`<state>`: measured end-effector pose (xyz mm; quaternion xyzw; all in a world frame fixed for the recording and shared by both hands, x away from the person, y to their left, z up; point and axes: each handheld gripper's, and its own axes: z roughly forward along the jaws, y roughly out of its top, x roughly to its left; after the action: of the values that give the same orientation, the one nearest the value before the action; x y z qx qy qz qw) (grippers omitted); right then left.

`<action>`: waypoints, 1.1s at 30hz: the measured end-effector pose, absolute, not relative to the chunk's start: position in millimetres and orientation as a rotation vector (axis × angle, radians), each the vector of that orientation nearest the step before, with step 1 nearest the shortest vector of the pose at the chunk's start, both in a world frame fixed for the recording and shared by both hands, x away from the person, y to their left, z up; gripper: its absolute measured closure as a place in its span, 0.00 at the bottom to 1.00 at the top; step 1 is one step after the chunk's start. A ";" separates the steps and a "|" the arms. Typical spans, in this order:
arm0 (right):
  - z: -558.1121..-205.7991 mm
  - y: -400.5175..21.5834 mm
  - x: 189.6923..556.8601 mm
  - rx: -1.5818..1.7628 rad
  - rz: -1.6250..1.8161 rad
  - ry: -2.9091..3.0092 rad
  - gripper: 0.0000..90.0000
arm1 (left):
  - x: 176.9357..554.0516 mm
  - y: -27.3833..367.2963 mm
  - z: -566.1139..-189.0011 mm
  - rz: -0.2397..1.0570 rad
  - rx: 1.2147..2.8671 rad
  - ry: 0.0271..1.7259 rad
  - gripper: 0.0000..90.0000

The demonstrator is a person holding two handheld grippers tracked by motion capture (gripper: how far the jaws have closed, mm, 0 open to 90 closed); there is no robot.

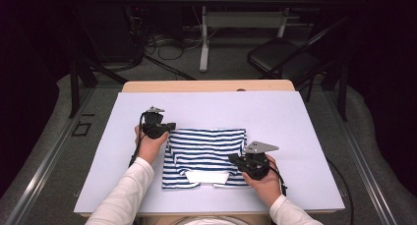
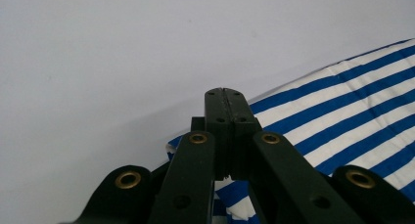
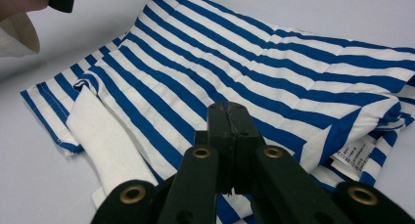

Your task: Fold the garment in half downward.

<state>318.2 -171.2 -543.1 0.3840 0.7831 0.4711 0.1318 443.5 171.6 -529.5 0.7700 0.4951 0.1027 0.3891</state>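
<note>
The left gripper (image 1: 169,126) had its black jaws pressed together on nothing, at the far left corner of the folded blue-and-white striped cotton shirt (image 1: 206,154). The right gripper (image 1: 232,158), likewise closed and empty, hovered over its right edge. The shirt lay mid-way across the pale lavender table mat (image 1: 295,131).

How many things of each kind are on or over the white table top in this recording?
Striped garment, folded, blue and white: 1
Hand-held grippers, left hand-held gripper and right hand-held gripper, both with jaws shut: 2
Total: 3
</note>
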 end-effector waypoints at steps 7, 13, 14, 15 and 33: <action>-543.4 -170.6 318.2 1.108 1.368 2.273 1.00 | 444.6 169.8 -536.9 0.264 1.991 1.258 1.00; -542.6 -170.7 317.6 1.106 1.368 2.274 1.00 | 446.2 171.1 -542.9 0.285 2.006 1.270 1.00; -542.6 -170.9 317.7 1.104 1.367 2.274 1.00 | 446.9 171.5 -544.0 0.283 2.010 1.273 1.00; -542.5 -170.9 317.6 1.107 1.368 2.274 1.00 | 447.5 171.8 -545.2 0.287 2.012 1.278 1.00; -542.5 -170.7 317.6 1.102 1.368 2.273 1.00 | 451.2 173.7 -551.7 0.339 2.025 1.298 0.70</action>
<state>317.6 -170.7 -542.5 0.3803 0.7840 0.4719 0.1341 451.2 173.7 -551.7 0.7813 0.5008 0.1306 0.3490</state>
